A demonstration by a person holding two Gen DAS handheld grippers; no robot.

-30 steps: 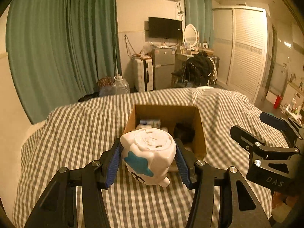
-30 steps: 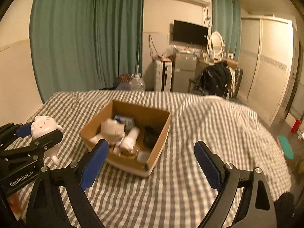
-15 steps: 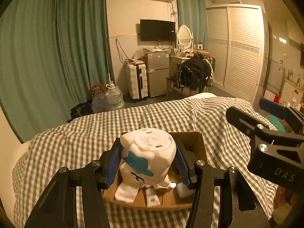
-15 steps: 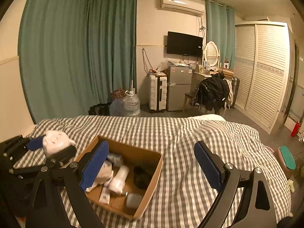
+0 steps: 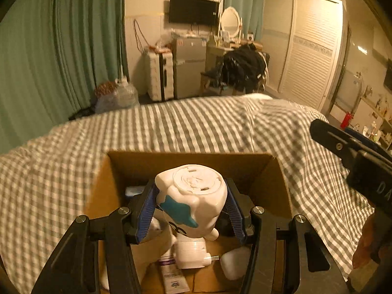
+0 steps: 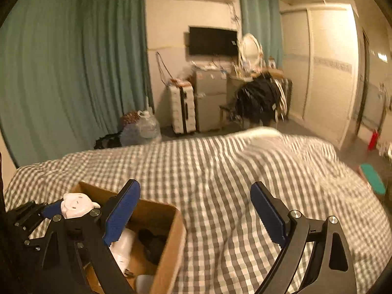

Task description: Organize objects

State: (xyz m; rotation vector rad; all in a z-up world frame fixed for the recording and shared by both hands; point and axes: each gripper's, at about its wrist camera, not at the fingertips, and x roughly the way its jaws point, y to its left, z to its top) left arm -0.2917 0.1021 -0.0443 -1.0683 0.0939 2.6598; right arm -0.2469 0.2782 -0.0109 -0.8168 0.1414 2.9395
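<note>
The left gripper [image 5: 191, 210] is clamping a white cartoon-figure toy [image 5: 192, 197] between its blue-padded jaws, which are standing about half open with the pads pressing on the toy's flanks; the toy is lying tipped with its round flat underside facing the camera, a blue patch on its side, and it is hanging over the open cardboard box [image 5: 274, 181], not yet touching what is in it. The right gripper [image 6: 194, 214] is holding nothing, its jaws spread wide over bare gingham bedcover [image 6: 220, 171] just to the right of the box. The box is sitting on the bed toward its near left part, and it is already holding several things: a white plastic item with a small metal prong [image 5: 193, 252], a white rounded lump [image 5: 235, 264], a tube or sachet with a printed label [image 5: 174, 276], a bluish pack [image 5: 133, 191] by the far wall and something dark [image 6: 152, 242] on the right side. Judging by that, the sorting is looking well advanced: the toy is appearing to be the piece in hand, with lowering and release still left, and no other loose object is showing on the visible bedcover. As for writing, the letters "DA" [image 5: 383, 191] are showing on the right gripper's body at the edge of the left view; the label on the tube is too small to read.
</note>
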